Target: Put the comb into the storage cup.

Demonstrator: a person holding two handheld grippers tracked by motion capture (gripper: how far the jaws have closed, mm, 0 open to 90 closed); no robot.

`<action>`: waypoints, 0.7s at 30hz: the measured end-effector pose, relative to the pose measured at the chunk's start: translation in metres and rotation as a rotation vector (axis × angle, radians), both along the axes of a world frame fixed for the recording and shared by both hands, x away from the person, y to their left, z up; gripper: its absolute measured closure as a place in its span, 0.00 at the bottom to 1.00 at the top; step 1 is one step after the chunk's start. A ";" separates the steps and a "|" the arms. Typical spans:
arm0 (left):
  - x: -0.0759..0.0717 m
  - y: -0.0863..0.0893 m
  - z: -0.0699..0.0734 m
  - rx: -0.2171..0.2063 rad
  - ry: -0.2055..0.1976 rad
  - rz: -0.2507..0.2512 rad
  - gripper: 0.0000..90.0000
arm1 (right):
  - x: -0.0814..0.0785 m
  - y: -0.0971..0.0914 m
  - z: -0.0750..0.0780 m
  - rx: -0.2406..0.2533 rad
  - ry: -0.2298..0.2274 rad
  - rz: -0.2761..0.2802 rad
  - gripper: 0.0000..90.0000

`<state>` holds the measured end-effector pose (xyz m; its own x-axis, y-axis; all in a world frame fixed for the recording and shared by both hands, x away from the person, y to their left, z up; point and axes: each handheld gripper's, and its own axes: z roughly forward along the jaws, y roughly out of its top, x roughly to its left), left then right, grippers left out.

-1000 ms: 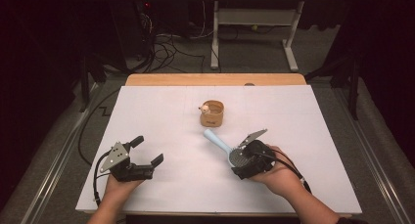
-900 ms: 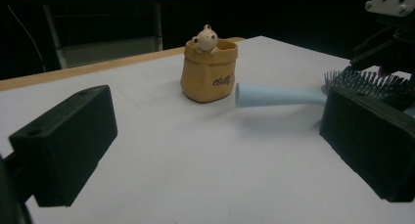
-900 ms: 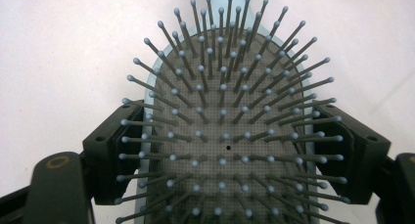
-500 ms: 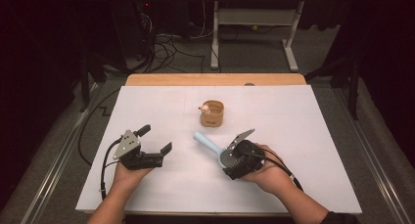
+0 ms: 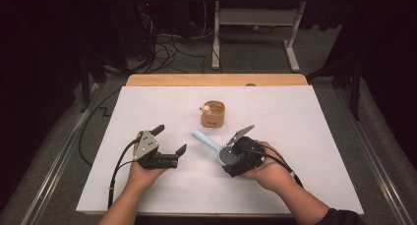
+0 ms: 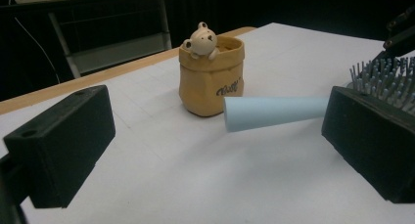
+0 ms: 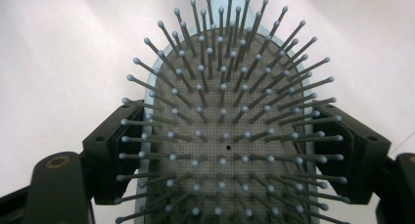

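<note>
Hairbrush (image 7: pixel 227 136) head clamped between right gripper (image 7: pixel 230 150) fingers, bristles up.

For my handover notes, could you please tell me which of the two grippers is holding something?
The right gripper: it is clamped on the head of the blue hairbrush. The left gripper is open, with nothing between its jaws.

right gripper (image 5: pixel 235 154) gripping blue hairbrush (image 5: pixel 211 145), white table (image 5: pixel 295 117)

Pale blue smooth plastic hairbrush (image 5: pixel 212 145) with matt grey cushion; glazed tan ceramic pot (image 5: pixel 213 114); matt white paper over wooden worktop (image 5: pixel 147 80); matt black plastic tongs (image 5: pixel 170 142).
</note>
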<state>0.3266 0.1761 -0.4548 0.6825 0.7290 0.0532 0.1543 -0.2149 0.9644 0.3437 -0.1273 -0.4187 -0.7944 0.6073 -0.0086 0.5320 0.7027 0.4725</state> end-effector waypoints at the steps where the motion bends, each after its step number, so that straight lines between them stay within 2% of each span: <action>1: -0.002 0.000 0.000 -0.001 -0.009 0.000 0.00 | 0.000 0.001 0.000 -0.001 -0.002 0.006 0.23; 4: -0.008 0.000 -0.003 0.015 -0.020 -0.003 0.00 | -0.001 0.003 0.001 0.001 0.002 0.010 0.23; 7: -0.013 -0.002 -0.006 0.075 -0.044 -0.010 0.00 | -0.003 0.004 0.000 -0.003 0.005 0.016 0.23; 10: -0.017 -0.005 -0.010 0.118 -0.061 -0.038 0.00 | -0.004 0.005 -0.001 -0.009 0.010 0.030 0.23; 14: -0.020 -0.009 -0.013 0.137 -0.056 -0.056 0.00 | -0.004 0.004 0.001 0.002 0.015 0.025 0.23; 15: -0.021 -0.009 -0.014 0.155 -0.060 -0.057 0.00 | -0.004 0.003 0.001 0.006 0.013 0.025 0.23; 20: -0.027 -0.008 -0.015 0.154 -0.071 -0.044 0.01 | -0.005 0.003 0.005 0.012 0.023 0.028 0.23; 21: -0.028 -0.007 -0.015 0.164 -0.072 -0.044 0.01 | -0.005 0.003 0.006 0.010 0.024 0.029 0.23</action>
<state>0.2982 0.1693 -0.4701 0.7036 0.6760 0.2191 0.0728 -0.3753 0.9240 0.3385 -0.1242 -0.4125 -0.8115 0.5841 0.0166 0.5229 0.7132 0.4669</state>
